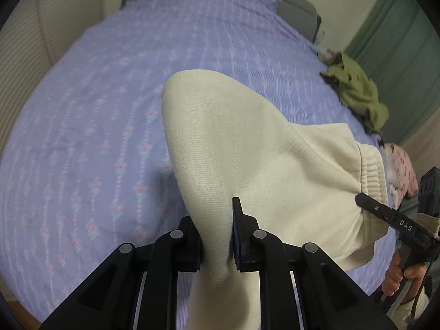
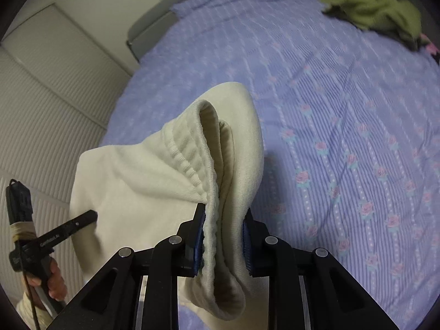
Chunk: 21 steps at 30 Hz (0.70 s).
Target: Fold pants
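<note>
— left gripper (image 1: 217, 236): what does it hold?
— its jaws are nearly together, pinching a bunched fold of the cream pants (image 1: 247, 151), lifted over the purple bedspread (image 1: 96, 110).
— and the right gripper (image 2: 224, 236)?
— narrowly parted, clamping the ribbed waistband (image 2: 192, 154) layers. a green garment (image 2: 376, 5) lies well apart.

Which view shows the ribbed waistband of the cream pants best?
The right wrist view: the waistband fills the centre, ribbing and opening clear, clamped in the right gripper. The left wrist view shows it only small near the right edge, past the leg fabric held in the left gripper.
</note>
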### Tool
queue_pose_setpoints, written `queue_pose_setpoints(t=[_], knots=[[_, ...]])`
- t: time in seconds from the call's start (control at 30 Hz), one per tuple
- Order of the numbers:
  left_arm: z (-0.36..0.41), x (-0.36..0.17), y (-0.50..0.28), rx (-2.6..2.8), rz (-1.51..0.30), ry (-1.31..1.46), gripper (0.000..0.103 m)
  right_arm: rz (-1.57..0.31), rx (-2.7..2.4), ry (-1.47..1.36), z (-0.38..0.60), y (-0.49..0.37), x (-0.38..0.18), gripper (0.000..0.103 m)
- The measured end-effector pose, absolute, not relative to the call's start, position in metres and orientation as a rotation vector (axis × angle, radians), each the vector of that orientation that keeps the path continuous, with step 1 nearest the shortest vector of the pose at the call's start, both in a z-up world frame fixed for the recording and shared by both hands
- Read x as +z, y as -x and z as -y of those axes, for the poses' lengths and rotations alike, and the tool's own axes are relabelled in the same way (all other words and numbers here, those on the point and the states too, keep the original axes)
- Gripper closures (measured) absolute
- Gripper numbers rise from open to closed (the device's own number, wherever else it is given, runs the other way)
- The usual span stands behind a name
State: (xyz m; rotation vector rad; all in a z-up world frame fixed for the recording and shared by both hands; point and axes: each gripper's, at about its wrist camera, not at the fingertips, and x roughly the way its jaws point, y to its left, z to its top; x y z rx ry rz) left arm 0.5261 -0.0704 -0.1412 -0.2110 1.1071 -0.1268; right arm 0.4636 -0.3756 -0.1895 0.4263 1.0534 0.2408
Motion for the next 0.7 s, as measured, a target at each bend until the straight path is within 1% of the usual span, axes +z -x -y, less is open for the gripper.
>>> queue_pose_setpoints(t=[0.13,0.3,0.7], knots=[[0.029,-0.107,-0.486,-0.069,-1.026,0.254,0.086,-1.018,0.305,-0.382,0.342,-0.447,-0.158,0.078],[-0.032,-0.091,-0.462,-0.050,-0.979,0.270,0.086,-0.961,0.349,-0.301,0.281,-0.431,-0.131,0.078],[-0.172,-0.065,-0.444,-0.135,-0.974,0.213,0.086,-0.931,0.273,-0.309,0.138,-0.382,-0.105,0.078]])
